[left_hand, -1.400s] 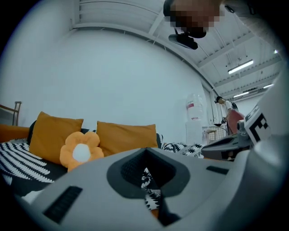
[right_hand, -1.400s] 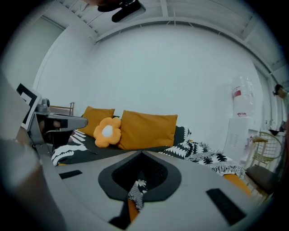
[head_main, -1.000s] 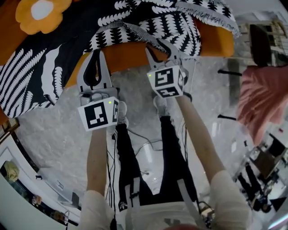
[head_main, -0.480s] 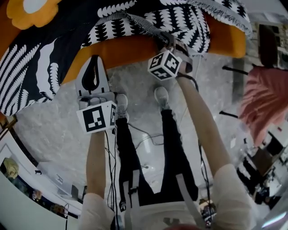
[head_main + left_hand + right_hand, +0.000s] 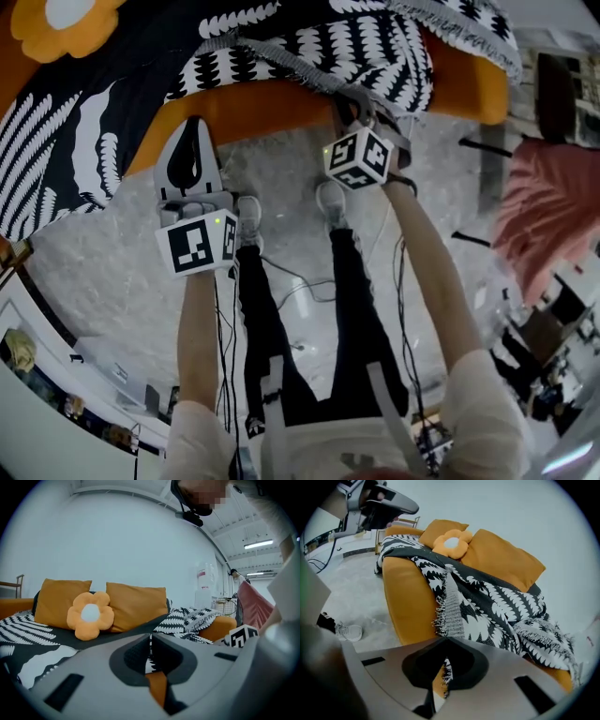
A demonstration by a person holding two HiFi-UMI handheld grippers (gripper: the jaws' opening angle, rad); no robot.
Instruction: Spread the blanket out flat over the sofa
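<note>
Right tongs (image 5: 443,640) closed on the fringed edge of the black-and-white blanket (image 5: 487,602), which lies bunched across the seat and hangs over the front of the orange sofa (image 5: 405,602). Left tongs (image 5: 150,635) are pressed together above the sofa's front edge; whether any cloth is caught between them is hard to judge. A flower cushion (image 5: 90,615) leans against the orange back cushions (image 5: 136,606).

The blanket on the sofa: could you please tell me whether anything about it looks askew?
Yes. The blanket is not flat: it lies bunched in folds toward one end of the sofa, its fringed edge hanging crookedly over the front, where the right claw is shut on it.
</note>
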